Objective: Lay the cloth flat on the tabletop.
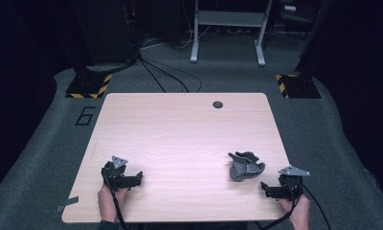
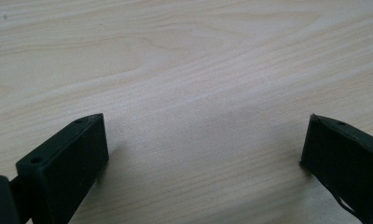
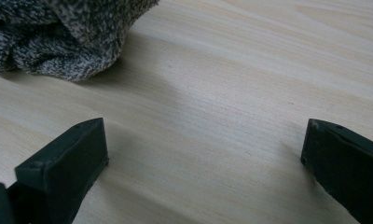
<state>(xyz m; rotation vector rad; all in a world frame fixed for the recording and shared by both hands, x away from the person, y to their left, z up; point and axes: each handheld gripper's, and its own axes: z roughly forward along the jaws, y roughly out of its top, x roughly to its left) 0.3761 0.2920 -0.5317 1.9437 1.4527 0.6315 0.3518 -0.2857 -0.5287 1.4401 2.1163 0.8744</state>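
1 wooden table (image 1: 180, 134), 1 crumpled grey cloth (image 1: 246, 166), left gripper (image 1: 138, 177) fingers apart, right gripper (image 1: 263, 187) fingers apart

The grey knitted cloth (image 3: 68, 37) is cut off by the top and left edges of the right gripper view. Beyond the table (image 1: 180, 124), the room is too dark to make out.
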